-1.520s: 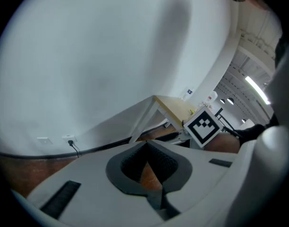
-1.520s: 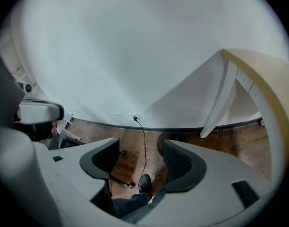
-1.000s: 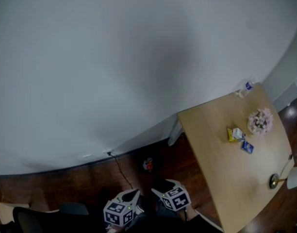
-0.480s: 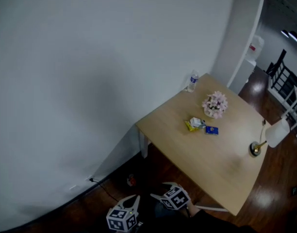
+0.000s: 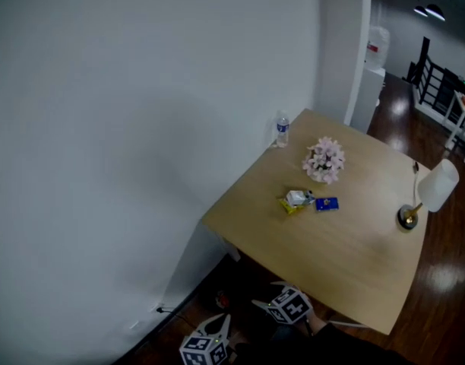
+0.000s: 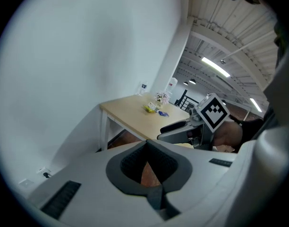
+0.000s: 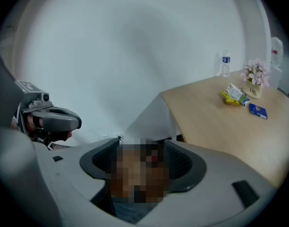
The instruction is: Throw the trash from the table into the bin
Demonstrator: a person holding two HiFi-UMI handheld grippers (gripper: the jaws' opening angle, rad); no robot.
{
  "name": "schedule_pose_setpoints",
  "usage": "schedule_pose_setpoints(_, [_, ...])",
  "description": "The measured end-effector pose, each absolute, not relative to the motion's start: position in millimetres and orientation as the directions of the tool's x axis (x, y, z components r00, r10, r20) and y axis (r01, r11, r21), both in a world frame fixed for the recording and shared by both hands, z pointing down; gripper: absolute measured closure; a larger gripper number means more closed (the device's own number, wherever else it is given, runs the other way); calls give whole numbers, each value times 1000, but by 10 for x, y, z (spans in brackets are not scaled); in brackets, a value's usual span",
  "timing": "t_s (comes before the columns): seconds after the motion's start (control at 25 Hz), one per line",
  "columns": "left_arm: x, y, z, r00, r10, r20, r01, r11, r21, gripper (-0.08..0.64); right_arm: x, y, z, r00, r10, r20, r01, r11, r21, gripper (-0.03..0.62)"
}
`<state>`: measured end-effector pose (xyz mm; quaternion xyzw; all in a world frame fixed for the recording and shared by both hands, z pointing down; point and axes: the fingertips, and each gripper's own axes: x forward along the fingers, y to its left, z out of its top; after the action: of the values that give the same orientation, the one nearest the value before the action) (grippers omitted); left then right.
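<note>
The trash lies mid-table: a yellow and white wrapper (image 5: pixel 295 201) (image 6: pixel 151 109) (image 7: pixel 233 94) and, just right of it, a small blue packet (image 5: pixel 327 203) (image 7: pixel 258 110). Both grippers hang low at the near edge of the head view, short of the wooden table (image 5: pixel 354 265) and touching nothing. My left gripper (image 5: pixel 217 327) (image 6: pixel 147 143) has its tips together around an empty hollow. My right gripper (image 5: pixel 267 304) (image 7: pixel 140 141) stands open and empty. No bin is in view.
A pot of pink flowers (image 5: pixel 324 160), a water bottle (image 5: pixel 283 129) by the wall and a brass lamp with a white shade (image 5: pixel 424 198) also stand on the table. A small red object (image 5: pixel 221 301) and a cable (image 5: pixel 168 310) lie on the dark floor.
The head view has swung so that the table moved from the right edge toward the middle. Both grippers stay low in the frame and have shifted slightly right.
</note>
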<state>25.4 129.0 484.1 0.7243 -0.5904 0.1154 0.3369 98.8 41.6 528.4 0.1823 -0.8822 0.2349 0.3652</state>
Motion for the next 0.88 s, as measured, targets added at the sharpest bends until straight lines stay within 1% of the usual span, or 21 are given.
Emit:
schedule_pose_setpoints(0.2, [688,481,4839,352,-734,582,-927,-187,325,555,1584,-486,5391,-632,-280,722,-601,766,-230,288])
schedule_pose_setpoints(0.36, [1054,-160,4866,420,-669,613,-906,-274,322,555,2181,-1171,5581,-569,-352,744,-702,679,-215,288])
schedule_pose_setpoints(0.52, [1414,-718,4882,462,-609,645,-887,-325,329,555,2735,-1889,5713,-509,-417,753,-757,634,-160,288])
schedule_pose_setpoints(0.68, [1695,-1106,4913,491,-558,669,-869,-366,333,554,3156,-2560,5747,-459,-468,755,-784,613,-97,288])
schedule_pose_setpoints(0.8, [1853,-1273,4947,505,-523,687,-859,-385,338,554,3359,-3008,5812,-447,-491,748,-768,639,-39,288])
schedule_pose_setpoints(0.84, [1894,-1310,4971,507,-511,694,-856,-390,338,554,3395,-3133,5850,-449,-486,750,-754,657,-25,266])
schedule_pose_setpoints(0.88, [1929,-1339,4997,508,-500,702,-855,-395,337,554,3413,-3237,5893,-455,-475,753,-734,679,-15,229])
